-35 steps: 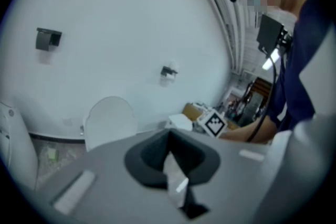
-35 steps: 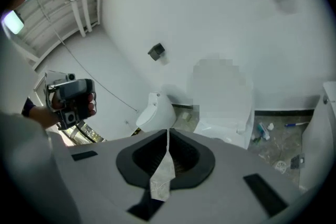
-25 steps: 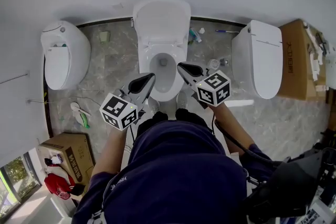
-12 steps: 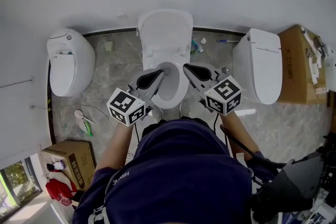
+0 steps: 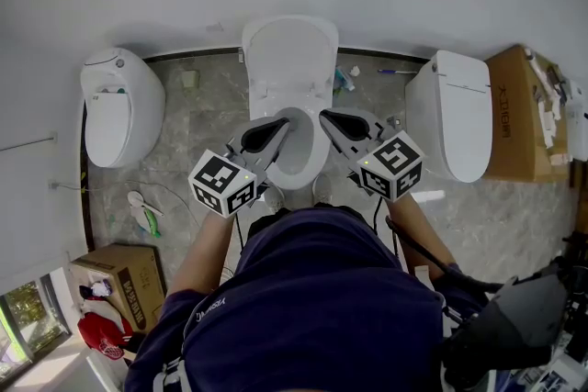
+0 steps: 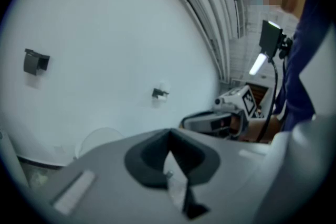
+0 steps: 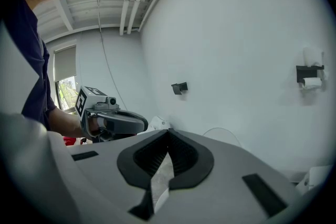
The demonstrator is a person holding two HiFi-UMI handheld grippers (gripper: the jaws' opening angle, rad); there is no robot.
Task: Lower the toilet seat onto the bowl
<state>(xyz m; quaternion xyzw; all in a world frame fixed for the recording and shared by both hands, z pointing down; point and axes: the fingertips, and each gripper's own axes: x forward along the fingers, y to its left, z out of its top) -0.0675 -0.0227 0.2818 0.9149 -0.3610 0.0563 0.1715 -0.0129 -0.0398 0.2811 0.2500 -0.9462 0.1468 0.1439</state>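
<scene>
Both tongs nudged farther out over the bowl point(image 5: 309, 175) | left tongs point(image 5: 282, 126) and right tongs point(image 5: 323, 117) pressed together, holding nothing | seat point(image 5: 289, 60) stands upright at far side | risk: slick seat slips off closed tips, slams.

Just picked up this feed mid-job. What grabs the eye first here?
The middle toilet at the back wall stands out, its lid up and its bowl open, flanked by a closed left toilet and a closed right toilet. Over the bowl's front hover the left tongs and right tongs, both shut and empty.
</scene>
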